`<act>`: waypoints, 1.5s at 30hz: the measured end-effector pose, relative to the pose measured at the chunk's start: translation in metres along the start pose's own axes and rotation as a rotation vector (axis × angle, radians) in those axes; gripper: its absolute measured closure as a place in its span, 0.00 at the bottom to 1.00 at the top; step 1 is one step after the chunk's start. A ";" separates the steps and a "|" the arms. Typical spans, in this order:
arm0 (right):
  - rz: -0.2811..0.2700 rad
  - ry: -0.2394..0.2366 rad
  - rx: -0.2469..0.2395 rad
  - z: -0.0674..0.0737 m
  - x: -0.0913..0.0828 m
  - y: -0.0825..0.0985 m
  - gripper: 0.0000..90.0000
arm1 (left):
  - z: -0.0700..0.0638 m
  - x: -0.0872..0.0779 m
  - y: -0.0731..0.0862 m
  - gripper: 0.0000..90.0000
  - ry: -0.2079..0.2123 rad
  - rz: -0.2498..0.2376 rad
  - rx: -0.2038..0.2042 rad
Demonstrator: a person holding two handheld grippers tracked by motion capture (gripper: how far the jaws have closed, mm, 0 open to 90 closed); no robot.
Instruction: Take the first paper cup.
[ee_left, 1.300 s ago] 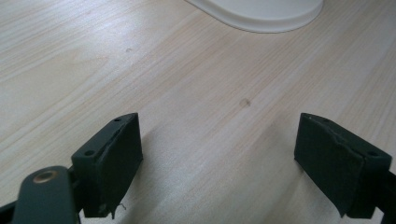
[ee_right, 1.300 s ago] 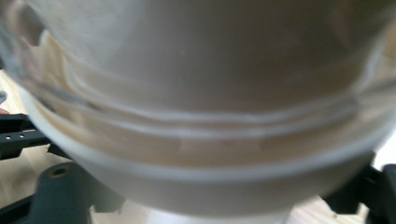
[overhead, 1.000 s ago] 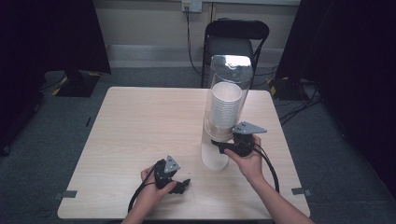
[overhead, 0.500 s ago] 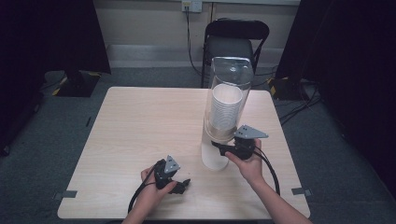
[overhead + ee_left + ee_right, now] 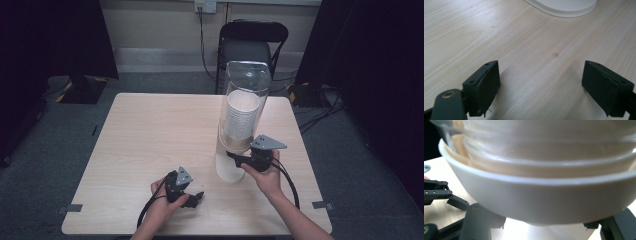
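A tall clear cup dispenser [image 5: 243,85] stands on the right half of the wooden table [image 5: 150,130], with a stack of white cups [image 5: 241,116] inside. Its white lower part [image 5: 229,167] reaches down to the tabletop. My right gripper [image 5: 231,156] comes in from the right and is shut on that white part just under the tube. In the right gripper view the white collar [image 5: 536,192] hangs over my right gripper [image 5: 544,227], whose jaws stand on either side of the white part. My left gripper [image 5: 196,200] rests open near the front edge; the left gripper [image 5: 541,82] has bare wood between its pads.
The dispenser's white foot [image 5: 564,7] lies just ahead of the left jaws. A black folding chair [image 5: 250,45] stands behind the table's far edge. Cables trail from both grippers over the front edge. Grey carpet surrounds the table.
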State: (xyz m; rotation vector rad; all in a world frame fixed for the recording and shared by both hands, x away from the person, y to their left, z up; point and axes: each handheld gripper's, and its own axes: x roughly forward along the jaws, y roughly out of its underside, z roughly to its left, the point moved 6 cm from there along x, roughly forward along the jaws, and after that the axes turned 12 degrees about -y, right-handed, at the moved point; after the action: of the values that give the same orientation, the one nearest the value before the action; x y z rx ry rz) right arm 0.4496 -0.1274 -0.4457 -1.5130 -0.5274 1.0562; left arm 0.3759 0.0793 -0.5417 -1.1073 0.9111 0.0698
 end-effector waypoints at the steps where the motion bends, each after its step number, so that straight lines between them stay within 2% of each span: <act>1: -0.005 -0.001 0.003 0.000 0.000 0.000 0.40 | 0.000 0.000 0.000 0.16 0.000 0.000 0.000; 8: 0.000 -0.003 0.014 0.001 0.001 0.003 0.40 | 0.000 0.000 0.000 0.16 -0.001 -0.005 -0.010; 17: -0.016 0.015 -0.001 -0.001 0.000 0.004 0.39 | 0.000 0.000 0.000 0.16 0.001 0.001 0.000; 19: -0.015 0.014 0.008 -0.002 0.002 0.003 0.39 | 0.000 0.000 0.000 0.16 0.002 0.002 0.000; 23: -0.007 0.014 0.015 0.000 0.002 0.002 0.29 | 0.001 -0.001 0.000 0.16 -0.005 0.013 0.005; 26: -0.027 0.033 0.019 -0.002 -0.002 -0.001 0.25 | 0.000 0.000 0.000 0.16 0.004 0.002 -0.001; 28: -0.050 0.029 0.032 -0.004 -0.003 -0.006 0.25 | 0.000 0.000 0.000 0.16 0.004 0.002 -0.001; 30: -0.044 0.029 0.031 -0.004 -0.003 -0.008 0.25 | 0.000 0.000 0.000 0.16 0.004 0.002 0.000; 33: -0.057 0.016 0.009 -0.001 -0.001 -0.014 0.30 | 0.000 0.000 0.000 0.16 0.003 0.002 -0.001; 35: -0.049 0.032 -0.014 0.000 0.002 -0.013 0.35 | 0.000 0.000 0.000 0.16 0.000 0.004 0.001; 40: -0.077 0.013 -0.037 0.000 0.001 -0.008 0.36 | 0.000 0.000 0.000 0.16 0.003 0.002 0.000; 45: -0.066 0.023 -0.058 -0.001 0.002 -0.005 0.37 | 0.000 0.000 0.000 0.16 0.000 0.000 0.001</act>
State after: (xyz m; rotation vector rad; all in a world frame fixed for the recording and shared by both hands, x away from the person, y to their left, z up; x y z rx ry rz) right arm 0.4525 -0.1252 -0.4412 -1.5466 -0.5925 0.9793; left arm 0.3759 0.0793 -0.5417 -1.1062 0.9113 0.0692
